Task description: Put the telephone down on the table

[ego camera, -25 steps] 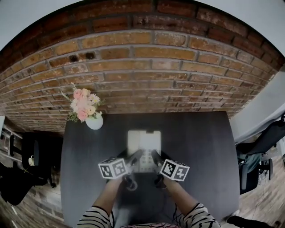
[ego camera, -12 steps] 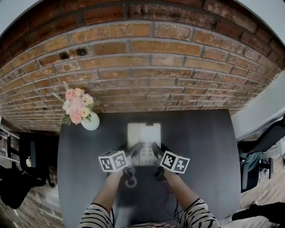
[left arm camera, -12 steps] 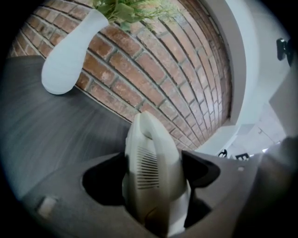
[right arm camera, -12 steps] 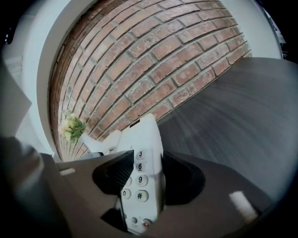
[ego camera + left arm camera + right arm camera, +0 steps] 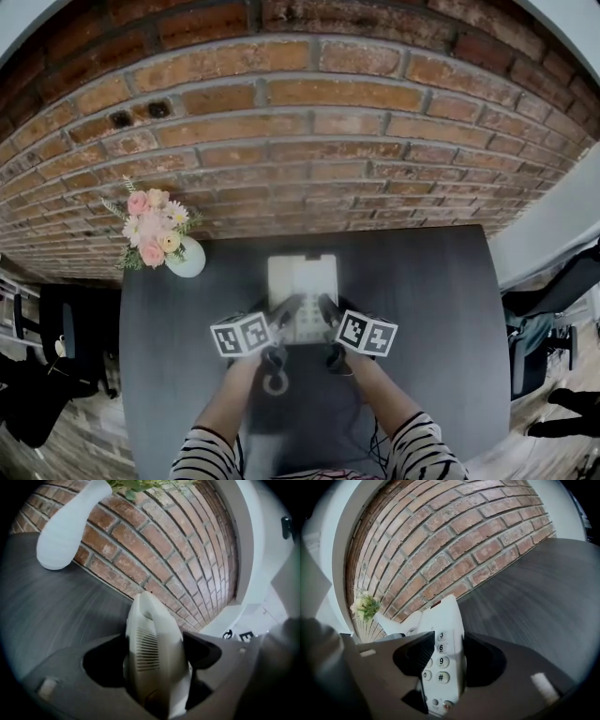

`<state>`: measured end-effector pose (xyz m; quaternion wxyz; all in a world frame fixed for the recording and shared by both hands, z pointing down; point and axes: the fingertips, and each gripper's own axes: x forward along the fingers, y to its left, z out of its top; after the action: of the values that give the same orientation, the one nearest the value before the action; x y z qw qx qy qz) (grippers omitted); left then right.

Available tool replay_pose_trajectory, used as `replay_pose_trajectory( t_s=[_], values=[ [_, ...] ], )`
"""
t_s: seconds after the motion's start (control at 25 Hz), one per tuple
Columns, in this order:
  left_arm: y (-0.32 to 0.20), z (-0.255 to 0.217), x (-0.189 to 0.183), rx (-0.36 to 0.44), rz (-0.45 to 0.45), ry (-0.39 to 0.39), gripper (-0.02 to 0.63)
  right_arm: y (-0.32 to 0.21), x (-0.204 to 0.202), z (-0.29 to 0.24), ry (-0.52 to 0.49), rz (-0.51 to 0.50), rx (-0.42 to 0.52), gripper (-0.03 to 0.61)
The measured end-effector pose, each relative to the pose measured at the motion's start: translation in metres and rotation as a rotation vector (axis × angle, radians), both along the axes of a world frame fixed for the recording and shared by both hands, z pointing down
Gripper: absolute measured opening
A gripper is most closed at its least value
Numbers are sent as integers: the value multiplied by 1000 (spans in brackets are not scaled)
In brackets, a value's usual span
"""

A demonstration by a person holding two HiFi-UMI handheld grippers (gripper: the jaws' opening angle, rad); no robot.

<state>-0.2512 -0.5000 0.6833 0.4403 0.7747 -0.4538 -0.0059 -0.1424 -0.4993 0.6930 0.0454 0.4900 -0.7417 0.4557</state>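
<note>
Between two grippers (image 5: pixel 286 312) (image 5: pixel 325 310), seemingly: one telephone (image 5: pixel 302 279).

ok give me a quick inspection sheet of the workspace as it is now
surface: dark table, bare apart from the items below
job's things: white telephone near the table's middle, held at both sides; whether it rests on the table cannot be told
clutter: white vase of flowers at the far left corner, apart from the telephone
grippers: left gripper shut on the telephone's slotted handset side; right gripper shut on its keypad side
cables: nothing seen
surroundings: brick wall behind the table; dark chair to the left
</note>
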Motion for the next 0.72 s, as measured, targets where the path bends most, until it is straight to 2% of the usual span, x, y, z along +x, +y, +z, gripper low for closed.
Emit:
replay_pose_trajectory(
  t_s=[0.24,0.6,0.72],
  values=[
    [-3,5,0,6,7,-25,380,-4,-2,2,17,-8,11,189],
    [-1,13,2,14,35,-122,380,-1,-5,7,-1,-18,37,190],
    [0,17,4,8,50,-152,379,1,-5,9,24,-29,39,187]
  ],
)
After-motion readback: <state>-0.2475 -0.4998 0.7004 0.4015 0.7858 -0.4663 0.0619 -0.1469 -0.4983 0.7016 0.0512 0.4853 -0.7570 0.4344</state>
